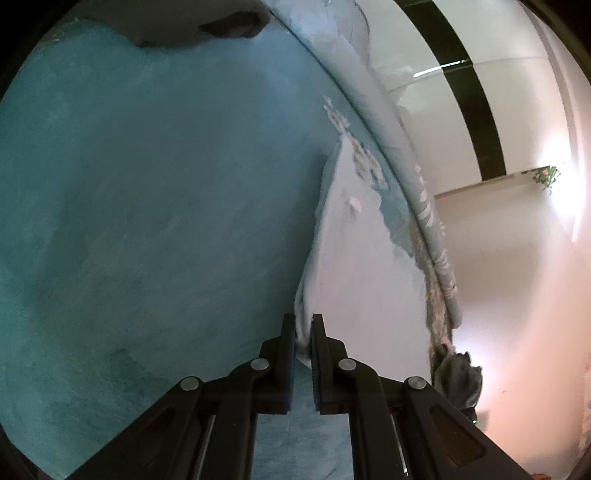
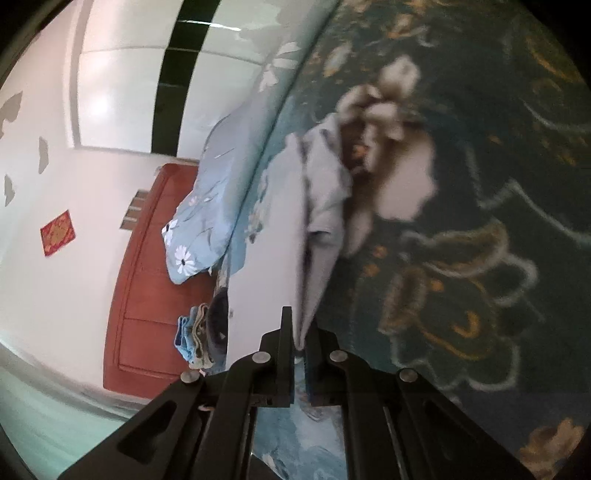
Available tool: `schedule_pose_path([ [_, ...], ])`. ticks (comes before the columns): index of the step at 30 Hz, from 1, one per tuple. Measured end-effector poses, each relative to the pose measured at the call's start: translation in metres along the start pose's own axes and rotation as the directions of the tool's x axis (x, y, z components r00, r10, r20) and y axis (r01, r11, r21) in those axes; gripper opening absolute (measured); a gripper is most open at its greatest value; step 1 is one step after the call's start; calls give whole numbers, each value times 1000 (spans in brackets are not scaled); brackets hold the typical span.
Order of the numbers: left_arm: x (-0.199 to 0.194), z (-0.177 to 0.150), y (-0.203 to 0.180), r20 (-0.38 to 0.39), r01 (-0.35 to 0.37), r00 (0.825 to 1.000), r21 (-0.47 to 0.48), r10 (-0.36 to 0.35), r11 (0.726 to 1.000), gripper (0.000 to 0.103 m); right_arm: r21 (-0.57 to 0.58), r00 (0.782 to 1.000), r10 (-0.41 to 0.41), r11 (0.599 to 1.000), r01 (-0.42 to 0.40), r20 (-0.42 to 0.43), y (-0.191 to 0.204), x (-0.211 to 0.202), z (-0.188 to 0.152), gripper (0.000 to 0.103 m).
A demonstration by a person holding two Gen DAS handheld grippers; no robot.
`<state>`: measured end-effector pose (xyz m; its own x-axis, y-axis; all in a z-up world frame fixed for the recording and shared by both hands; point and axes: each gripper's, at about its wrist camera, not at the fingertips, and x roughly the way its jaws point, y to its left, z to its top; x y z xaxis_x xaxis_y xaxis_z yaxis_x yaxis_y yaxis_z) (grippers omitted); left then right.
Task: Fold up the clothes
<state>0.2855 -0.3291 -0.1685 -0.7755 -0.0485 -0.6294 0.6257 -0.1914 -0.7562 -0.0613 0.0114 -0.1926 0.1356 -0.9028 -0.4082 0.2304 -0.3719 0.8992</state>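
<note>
A pale lilac-white garment (image 1: pixel 364 254) is held over the bed. My left gripper (image 1: pixel 303 334) is shut on a bunched edge of it, above the teal bedsheet (image 1: pixel 147 184). In the right wrist view the same garment (image 2: pixel 314 229) runs away from my right gripper (image 2: pixel 300 338), which is shut on its other edge. The cloth hangs stretched and folded lengthwise, its far part crumpled on the dark green floral bedspread (image 2: pixel 480 221). Both views are blurred.
A light blue flowered pillow (image 2: pixel 207 206) lies at the bed's edge. A stack of folded clothes (image 2: pixel 201 339) sits below it. A red-brown wooden door (image 2: pixel 147 295) stands behind. A dark garment (image 1: pixel 229 26) lies at the sheet's far end. A grey cloth (image 1: pixel 458 380) hangs off the bed edge.
</note>
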Motion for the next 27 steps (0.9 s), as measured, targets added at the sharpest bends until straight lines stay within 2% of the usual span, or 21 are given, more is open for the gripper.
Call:
schedule_pose_path([
  [6, -3, -3, 9, -19, 0, 1000, 10, 1, 1000, 10, -11, 1000, -28, 1000, 28, -2, 1, 1, -2, 4],
  [9, -13, 0, 10, -17, -29, 999, 36, 30, 999, 11, -19, 999, -46, 999, 46, 0, -1, -2, -1, 5],
  [12, -39, 7, 13, 53, -84, 995, 49, 81, 995, 10, -24, 998, -70, 997, 70, 7, -3, -7, 0, 7],
  [15, -60, 18, 5, 126, -158, 981, 82, 147, 984, 10, -55, 990, -136, 989, 139, 47, -2, -18, 4, 8],
  [16, -60, 19, -3, 131, -169, 979, 110, 155, 979, 12, -70, 983, -171, 982, 176, 72, 0, -21, 6, 11],
  [17, -61, 21, -12, 135, -180, 978, 139, 161, 974, 14, -81, 978, -184, 978, 192, 98, 1, -25, 9, 27],
  [18, -56, 20, -25, 134, -185, 978, 181, 162, 966, 24, -83, 978, -174, 979, 185, 118, 1, -28, 13, 46],
  [19, -47, 18, -42, 125, -188, 979, 232, 162, 954, 35, -80, 980, -151, 983, 162, 129, 1, -30, 16, 50],
  [20, -37, 14, -56, 111, -183, 981, 279, 157, 943, 40, -77, 982, -133, 987, 145, 135, 2, -29, 20, 55],
  [22, -13, 5, -84, 75, -167, 986, 371, 150, 913, 49, -101, 981, -137, 983, 152, 139, 9, -23, 29, 58],
  [27, 57, -21, -135, -28, -135, 984, 519, 175, 844, 51, -150, 982, -172, 972, 181, 73, 22, 12, 41, 58],
])
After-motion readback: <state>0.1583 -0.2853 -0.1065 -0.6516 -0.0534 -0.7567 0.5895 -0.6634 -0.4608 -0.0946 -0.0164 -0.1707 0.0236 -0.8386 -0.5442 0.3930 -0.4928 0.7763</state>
